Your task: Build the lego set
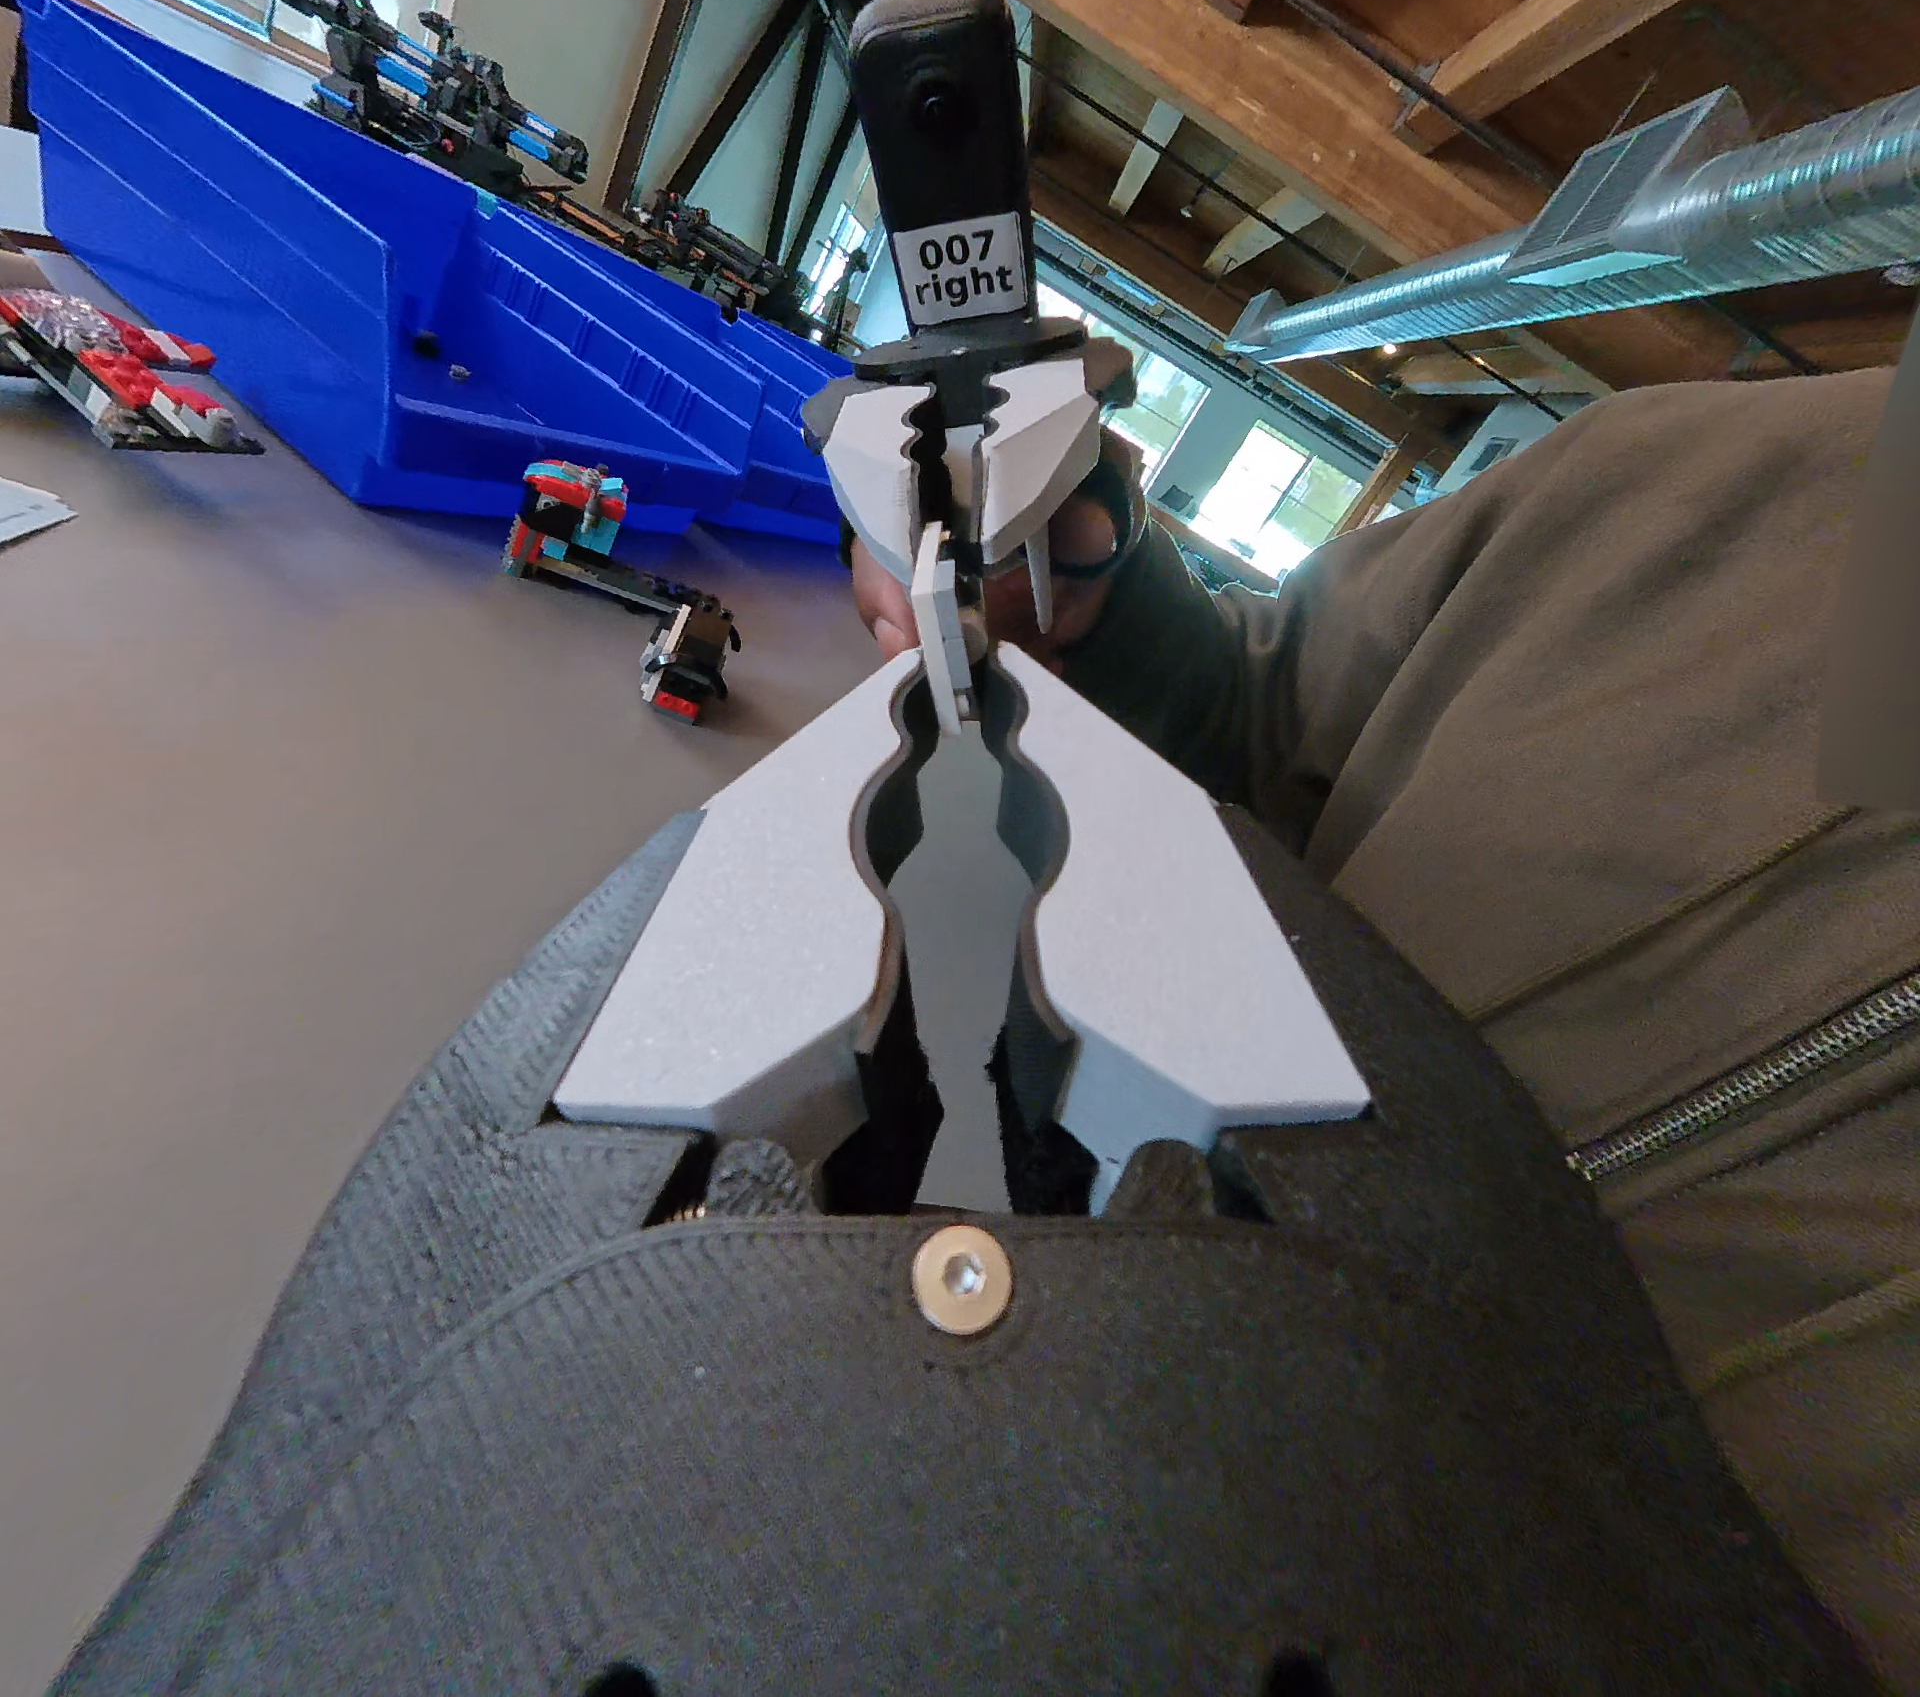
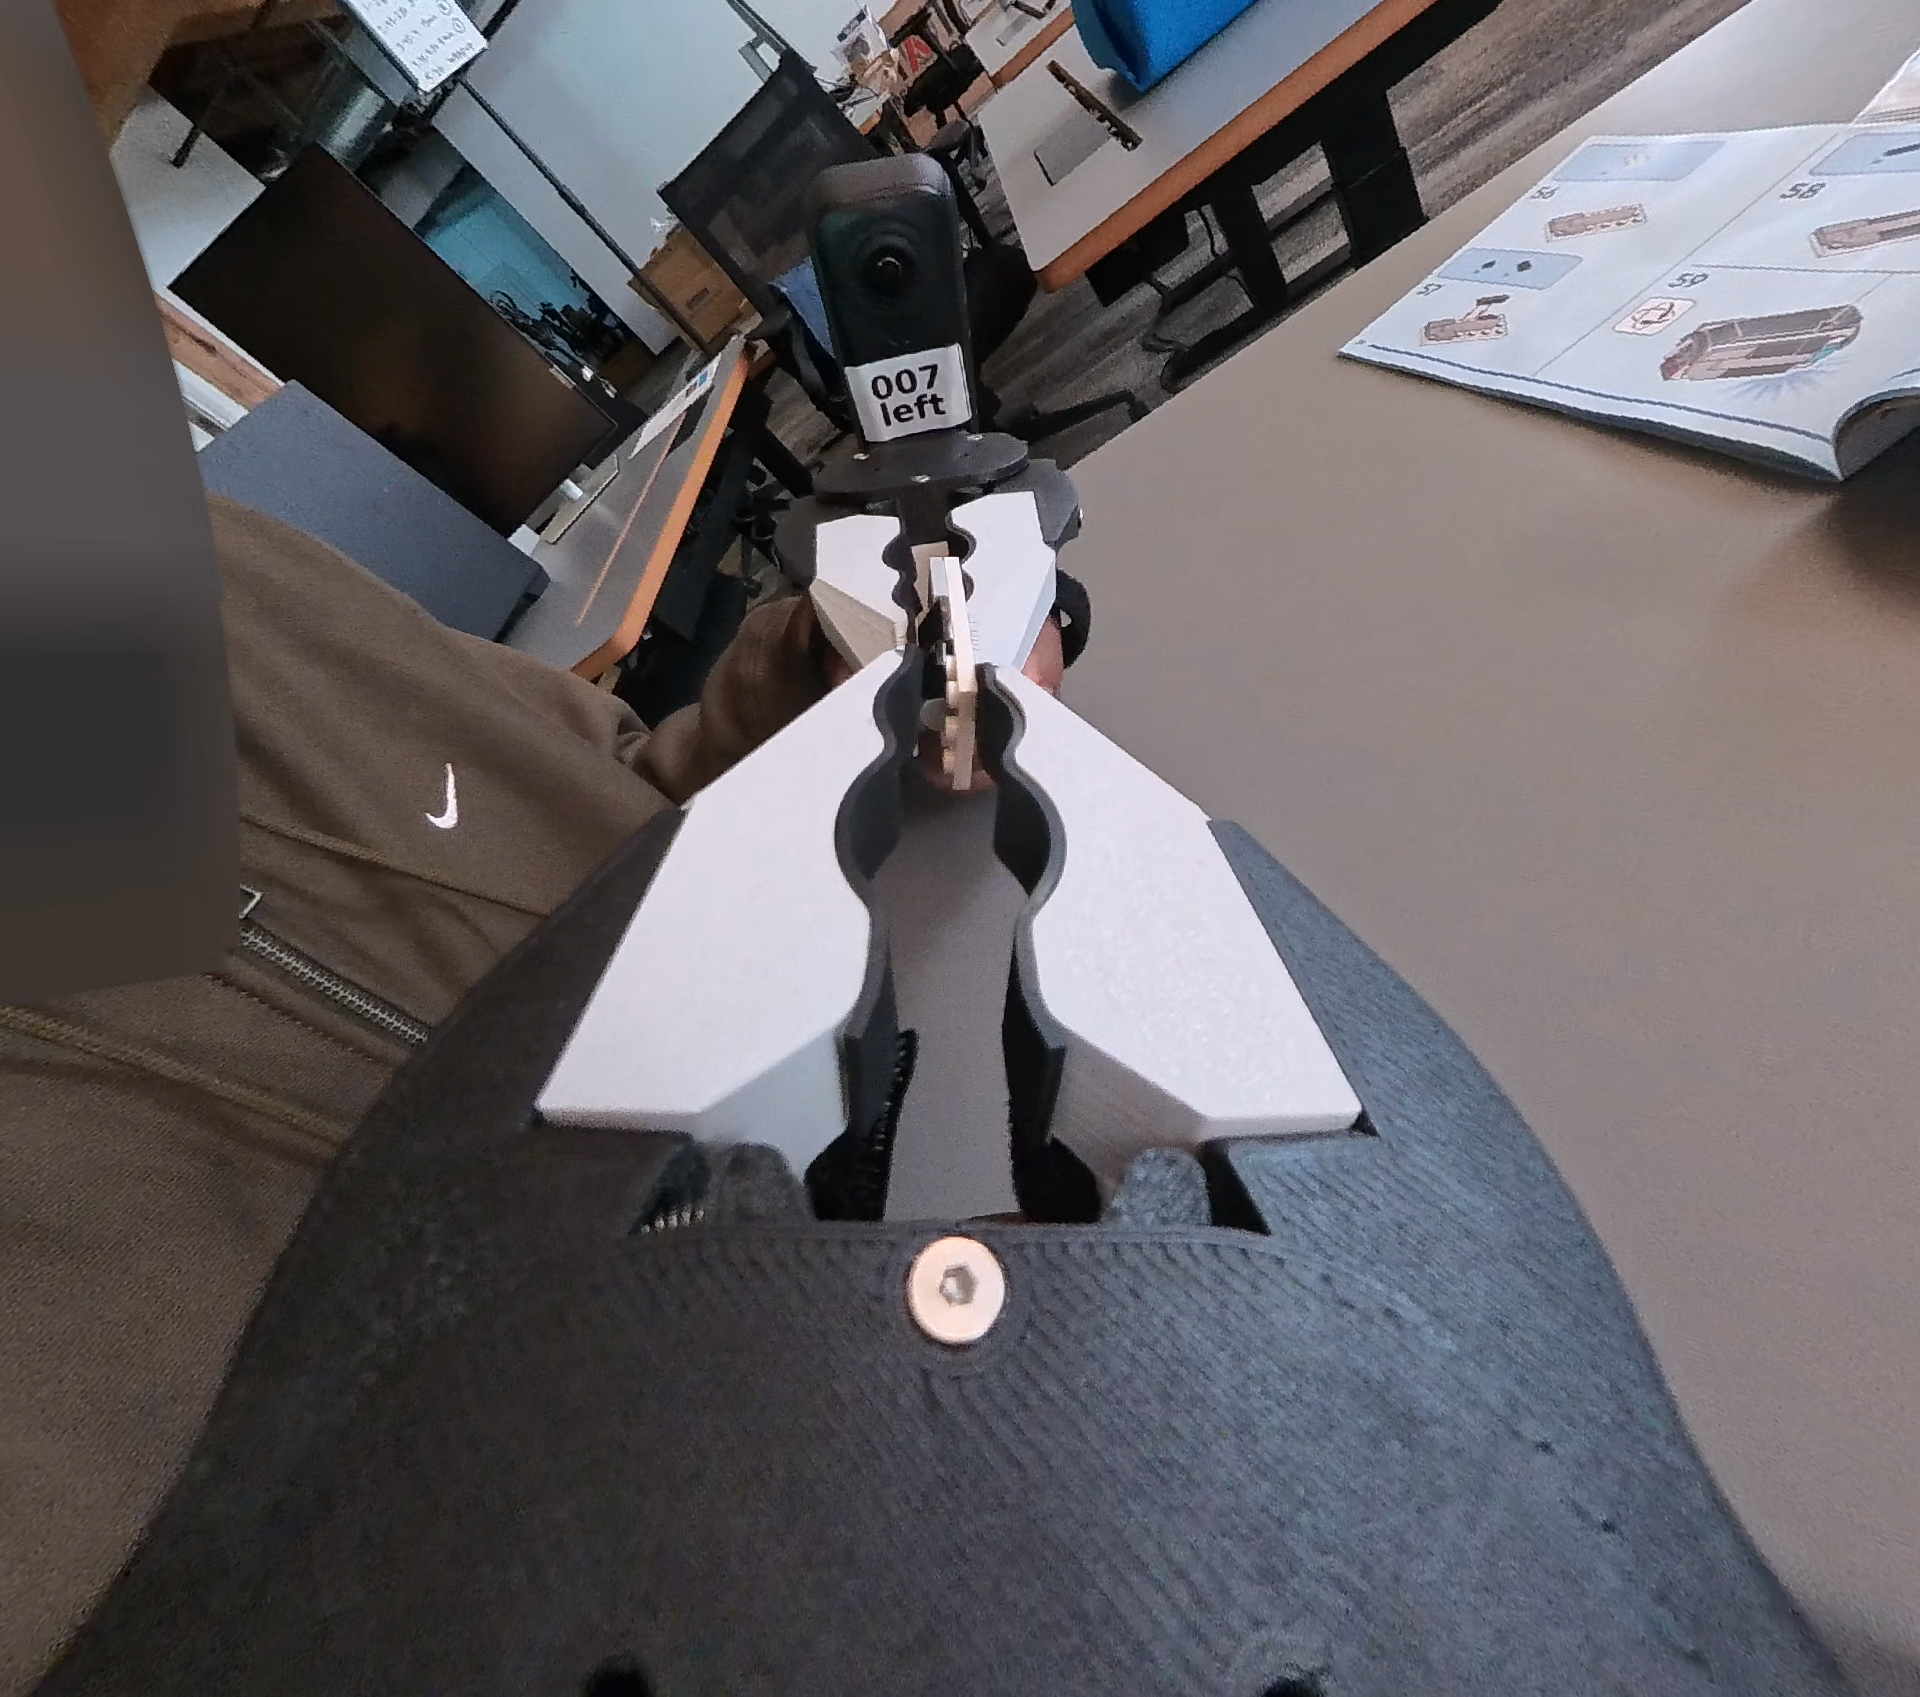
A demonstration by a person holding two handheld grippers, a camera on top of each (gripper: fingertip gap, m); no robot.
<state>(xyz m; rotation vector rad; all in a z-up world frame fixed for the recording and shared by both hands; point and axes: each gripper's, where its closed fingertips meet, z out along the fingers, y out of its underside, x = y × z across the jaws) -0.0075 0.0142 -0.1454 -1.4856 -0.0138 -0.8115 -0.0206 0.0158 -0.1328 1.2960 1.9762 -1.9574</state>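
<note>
My two grippers face each other tip to tip above the grey table [image 1: 260,816]. A small white and grey brick plate assembly [image 1: 940,608] stands edge-on between them. My left gripper [image 1: 963,655] is shut on its near end. My right gripper [image 1: 940,551] is closed on its far end. In the right wrist view the same assembly [image 2: 961,712], with studs and a small round part on its left face, sits between my right gripper's fingers [image 2: 948,668], flat against the right one. My left gripper [image 2: 940,608] holds it from the far side.
Blue bins [image 1: 260,224] stand at the table's back left. Small brick models [image 1: 566,520] [image 1: 691,660] and a red and white one [image 1: 114,380] lie in front of them. An open instruction booklet [image 2: 1662,317] lies to the right. A person's olive jacket [image 1: 1558,712] is close by. Only a small space, under 4 cm, lies between the two pairs of fingers.
</note>
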